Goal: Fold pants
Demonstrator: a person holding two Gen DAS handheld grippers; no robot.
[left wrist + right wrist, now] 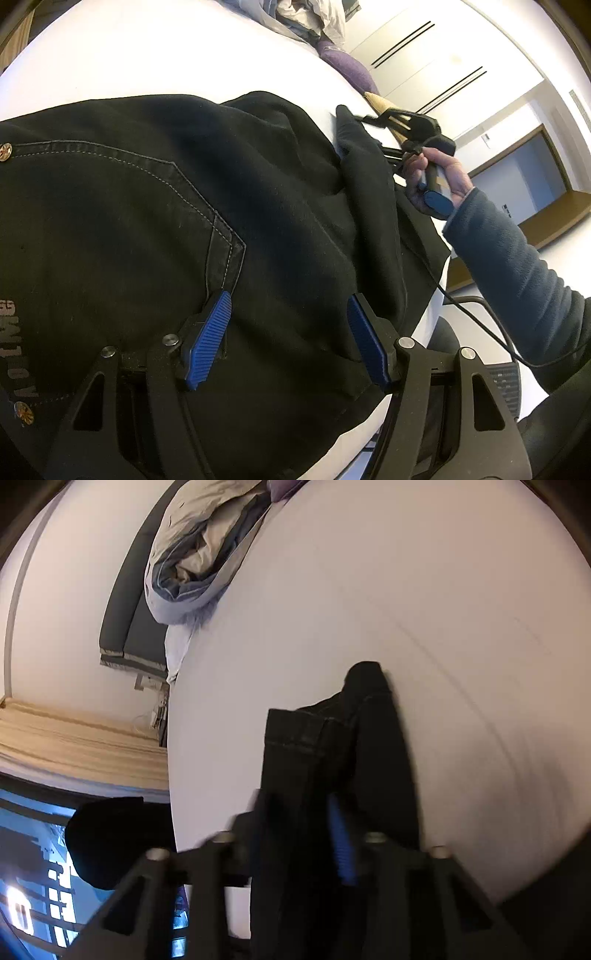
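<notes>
Lying on the white bed (147, 48), the black pants (155, 221) fill most of the left wrist view, from the left edge to past the middle. A back pocket with pale stitching shows in the left half, with small gold studs by the left edge. The left gripper (288, 336) sits low in the middle of that view, right over the dark cloth. Its two blue pads (208, 336) stand well apart, and nothing is pinched between them. At the right of the same view a person's hand (439, 181) in a dark sleeve (524, 273) holds the right gripper (360, 122), which has a raised bit of the pants at its tip, near the upper middle. In the right wrist view, which is blurry, the right gripper (306, 823) is at the bottom middle. Its jaws are nearly closed and squeeze a hem end of the pants (332, 738), which stands up between them toward the middle of the frame. One blue pad (341, 845) shows beside the cloth. A bunched grey and white blanket (195, 554) lies at the upper left of that view, far from the pants. A purple cushion (347, 66) sits at the upper middle of the left wrist view.
</notes>
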